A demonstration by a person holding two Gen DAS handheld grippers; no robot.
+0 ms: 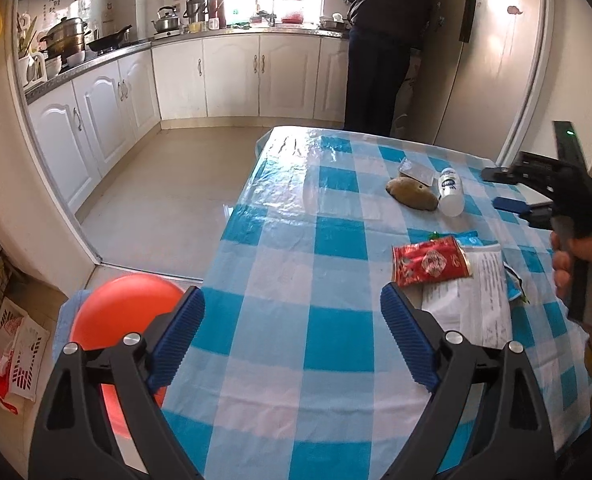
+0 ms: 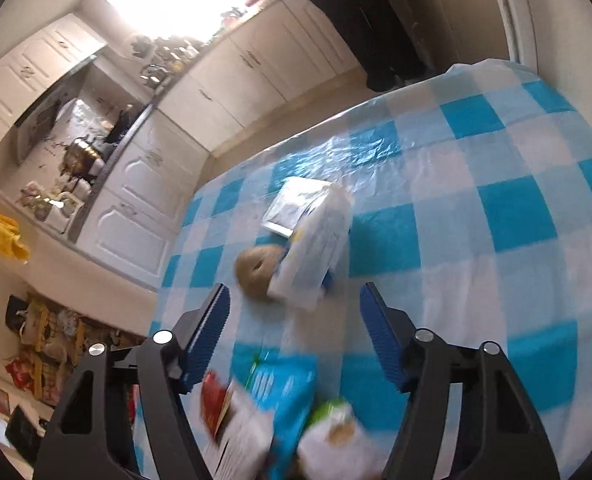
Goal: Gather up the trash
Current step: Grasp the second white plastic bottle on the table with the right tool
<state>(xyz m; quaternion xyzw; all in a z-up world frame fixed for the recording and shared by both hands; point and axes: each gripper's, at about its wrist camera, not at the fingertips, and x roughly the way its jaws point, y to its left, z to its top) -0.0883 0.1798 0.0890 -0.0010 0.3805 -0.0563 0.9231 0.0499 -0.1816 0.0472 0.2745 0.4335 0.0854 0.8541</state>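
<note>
Left wrist view: left tool (image 1: 292, 324) at bottom centre, spread wide, holding nothing, above checked table (image 1: 327, 320). Red wrapper (image 1: 429, 261) and white paper (image 1: 471, 292) at right of centre; potato (image 1: 411, 196) and plastic bottle (image 1: 451, 191) further up. Right tool (image 1: 507, 188) at right edge, parted, empty.

Right wrist view: right tool (image 2: 296, 320) wide open, empty. Blurred wrappers (image 2: 280, 412) at bottom centre; bottle (image 2: 315, 248) and potato (image 2: 256, 272) mid-frame.
</note>
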